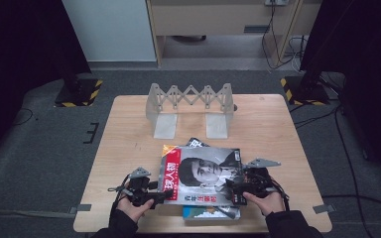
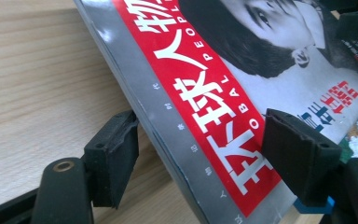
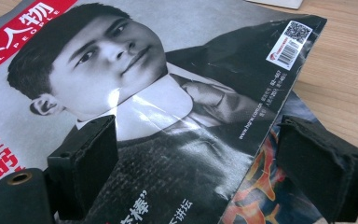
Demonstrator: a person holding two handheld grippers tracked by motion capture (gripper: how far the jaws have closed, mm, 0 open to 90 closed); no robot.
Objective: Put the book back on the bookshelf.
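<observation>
Now the magazine [image 1: 201, 173] lies on a small stack at the near edge of the table [image 1: 129, 129]. Left tool [image 1: 159, 196] straddles its spine edge, jaws spread, not pinching. Right tool [image 1: 232, 190] sits spread over its opposite edge.

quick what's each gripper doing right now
Left gripper: open, fingers either side of the magazine spine edge.
Right gripper: open, fingers straddling the magazine's other edge.
</observation>
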